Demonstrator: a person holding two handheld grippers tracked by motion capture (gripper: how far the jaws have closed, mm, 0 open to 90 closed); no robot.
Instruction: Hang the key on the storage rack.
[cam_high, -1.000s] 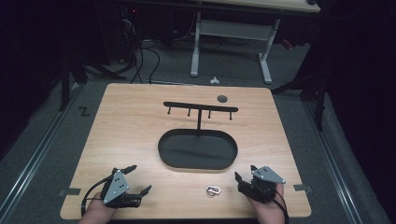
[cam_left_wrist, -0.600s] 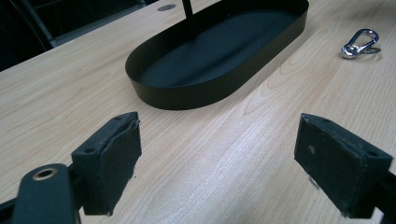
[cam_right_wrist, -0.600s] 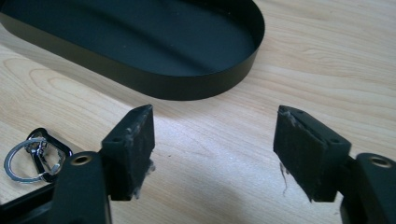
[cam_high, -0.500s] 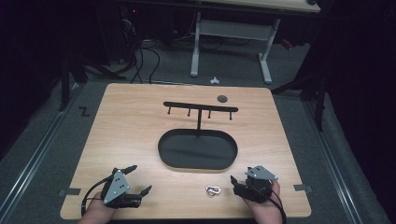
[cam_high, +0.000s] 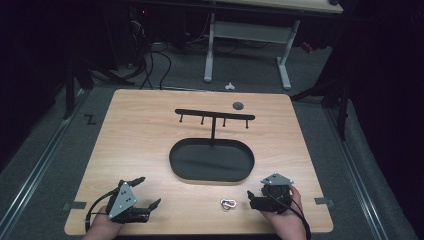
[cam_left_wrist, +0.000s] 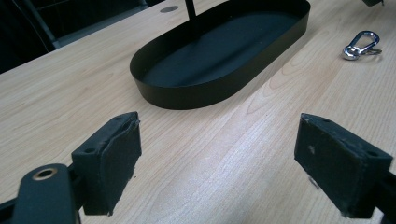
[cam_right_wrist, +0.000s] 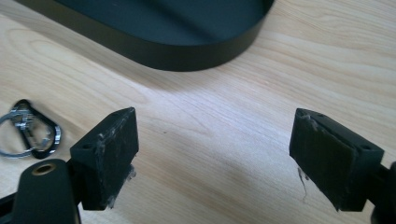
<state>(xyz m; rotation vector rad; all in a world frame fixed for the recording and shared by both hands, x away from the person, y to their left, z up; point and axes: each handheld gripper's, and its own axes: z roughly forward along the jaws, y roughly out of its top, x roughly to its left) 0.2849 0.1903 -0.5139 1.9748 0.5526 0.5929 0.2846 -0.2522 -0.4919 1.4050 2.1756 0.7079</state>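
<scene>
The right gripper (cam_high: 257, 199) has swung to point leftward at the carabiner (cam_high: 228, 204), which now lies just beyond its spread jaws' left side.

Left gripper (cam_left_wrist: 219, 154) fingers spread wide over bare table (cam_left_wrist: 70, 93), facing black oval tray (cam_left_wrist: 196, 93); carabiner (cam_left_wrist: 362, 45) beyond

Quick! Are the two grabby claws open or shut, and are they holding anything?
Left gripper: open, holding nothing, over bare table.
Right gripper: open, holding nothing; the clip lies beside it, untouched.
</scene>
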